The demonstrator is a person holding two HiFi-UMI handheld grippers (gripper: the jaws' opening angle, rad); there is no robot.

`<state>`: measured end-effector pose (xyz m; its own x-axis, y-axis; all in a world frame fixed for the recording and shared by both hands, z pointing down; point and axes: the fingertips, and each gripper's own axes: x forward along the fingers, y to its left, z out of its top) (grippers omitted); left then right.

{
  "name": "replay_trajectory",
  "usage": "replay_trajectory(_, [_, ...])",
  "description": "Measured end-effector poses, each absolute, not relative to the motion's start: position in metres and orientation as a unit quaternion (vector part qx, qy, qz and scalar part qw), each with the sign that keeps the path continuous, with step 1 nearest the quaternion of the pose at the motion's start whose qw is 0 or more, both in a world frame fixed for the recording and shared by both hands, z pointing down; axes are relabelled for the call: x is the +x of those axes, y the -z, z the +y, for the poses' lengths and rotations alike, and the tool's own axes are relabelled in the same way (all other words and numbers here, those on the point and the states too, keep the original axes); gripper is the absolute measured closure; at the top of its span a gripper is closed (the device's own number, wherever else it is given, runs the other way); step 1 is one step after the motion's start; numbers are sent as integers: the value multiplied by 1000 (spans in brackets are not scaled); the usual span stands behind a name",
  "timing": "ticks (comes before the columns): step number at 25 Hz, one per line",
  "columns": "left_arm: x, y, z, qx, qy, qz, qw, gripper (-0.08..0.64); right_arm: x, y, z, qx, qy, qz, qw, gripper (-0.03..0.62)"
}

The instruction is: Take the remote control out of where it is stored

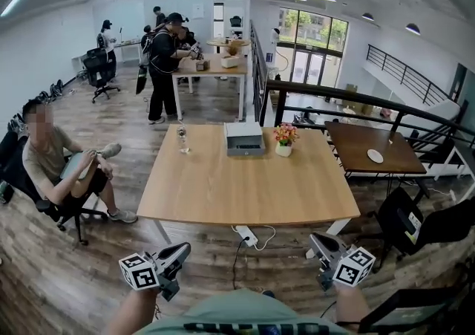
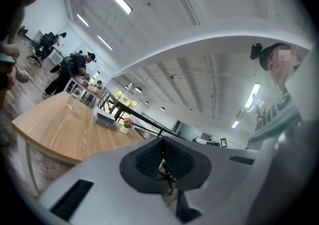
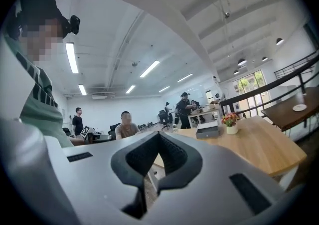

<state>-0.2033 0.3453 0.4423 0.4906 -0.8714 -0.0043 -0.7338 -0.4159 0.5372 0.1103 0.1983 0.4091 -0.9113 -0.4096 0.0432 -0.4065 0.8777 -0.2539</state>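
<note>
Two jaws-shut empty tools, left gripper (image 1: pixel 181 250), right gripper (image 1: pixel 317 239), held short of wood table (image 1: pixel 245 192) w/ grey box (image 1: pixel 244 138).

Pale wood table (image 1: pixel 252 192), grey box (image 1: pixel 244 138), pink-and-orange flowers (image 1: pixel 285 134) in a white pot (image 1: pixel 284 151), and the other table (image 1: pixel 349 149) is dark brown.

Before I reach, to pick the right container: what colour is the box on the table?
The box is grey; clearest in the head view.
</note>
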Motion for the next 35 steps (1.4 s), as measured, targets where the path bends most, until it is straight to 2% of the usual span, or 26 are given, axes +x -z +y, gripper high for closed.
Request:
replay_trajectory(11, [-158,-429,216,786,155,-554,225,557,110,-403,22,-116,121,986,-9,588])
replay_trajectory(22, [-134,-431,124,775,155,-571,223,557,134,-411,-78,-97,121,988,-19,588])
replay_trajectory(27, [-156,-439,104,766,158,-578,233,557,108,-420,-101,-86,126,988,-35,588])
replay_trajectory(35, [-233,-468,51,778,183,-544,256,557,41,-440,-134,-117,120,984,-66,588])
